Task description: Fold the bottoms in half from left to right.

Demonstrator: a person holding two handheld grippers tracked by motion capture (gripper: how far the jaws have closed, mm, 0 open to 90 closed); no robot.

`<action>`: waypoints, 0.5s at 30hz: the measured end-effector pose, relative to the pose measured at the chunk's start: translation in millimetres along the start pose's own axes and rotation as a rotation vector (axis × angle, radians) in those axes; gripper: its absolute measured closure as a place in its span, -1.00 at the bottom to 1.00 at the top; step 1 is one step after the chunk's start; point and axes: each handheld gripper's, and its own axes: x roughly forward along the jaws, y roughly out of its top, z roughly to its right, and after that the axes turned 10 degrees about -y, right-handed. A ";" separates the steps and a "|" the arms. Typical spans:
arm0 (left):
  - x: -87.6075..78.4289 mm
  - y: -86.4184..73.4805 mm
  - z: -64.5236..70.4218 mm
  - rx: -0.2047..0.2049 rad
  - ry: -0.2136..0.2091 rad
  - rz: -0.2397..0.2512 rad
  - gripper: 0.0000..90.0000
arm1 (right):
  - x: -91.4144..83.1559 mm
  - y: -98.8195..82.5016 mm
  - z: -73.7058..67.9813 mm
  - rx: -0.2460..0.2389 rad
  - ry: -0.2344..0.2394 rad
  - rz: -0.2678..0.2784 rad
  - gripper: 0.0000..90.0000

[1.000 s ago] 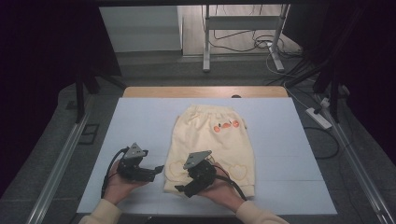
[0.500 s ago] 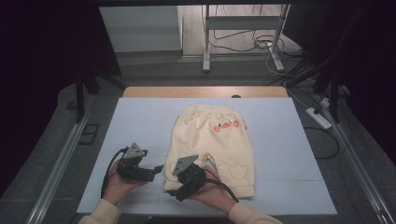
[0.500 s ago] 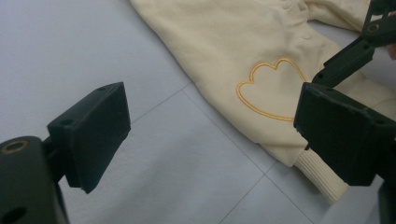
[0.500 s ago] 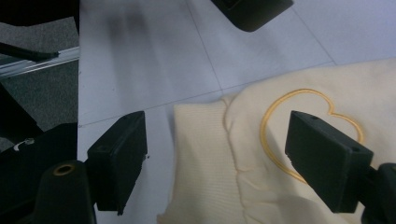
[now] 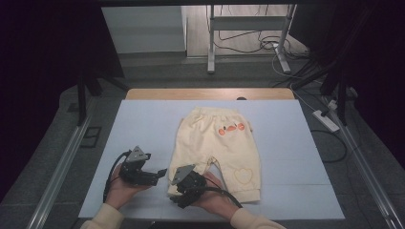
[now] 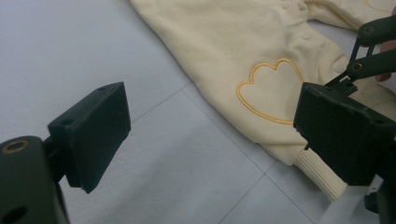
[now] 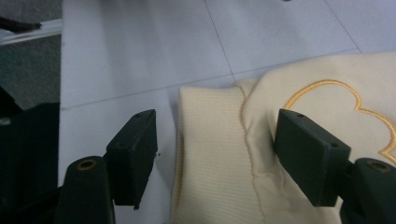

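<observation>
Cream baby trousers, flat mid-counter: right tongs, just been closing, straddle ribbed leg cuff unpinched; left tongs agape, empty, beside cuff.

Both forearms enter from the bottom edge of the high view, each hand grasping one device. The left hand-held gripper lies low and level, its jaws set wide apart and pointing toward the other. The right hand-held gripper, held close beside it, points down and leftward; its jaws have just been closing but remain apart.
</observation>
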 end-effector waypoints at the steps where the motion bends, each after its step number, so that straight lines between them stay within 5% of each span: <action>1: -0.1 0.0 0.0 0.001 0.000 -0.001 -0.76 | 0.8 -0.3 -1.2 0.001 -0.010 0.003 -0.25; 4: -0.3 -0.1 0.1 0.002 0.001 -0.001 -0.76 | 0.8 -1.1 -2.3 -0.010 -0.031 -0.003 -0.13; 10: -0.6 -0.1 -0.4 -0.001 0.000 0.004 -0.76 | -3.7 -4.2 5.0 -0.011 -0.051 -0.005 0.40; 15: 1.0 1.4 -1.8 -0.005 0.000 0.003 -0.76 | -7.7 -4.7 8.1 -0.003 -0.042 -0.004 0.58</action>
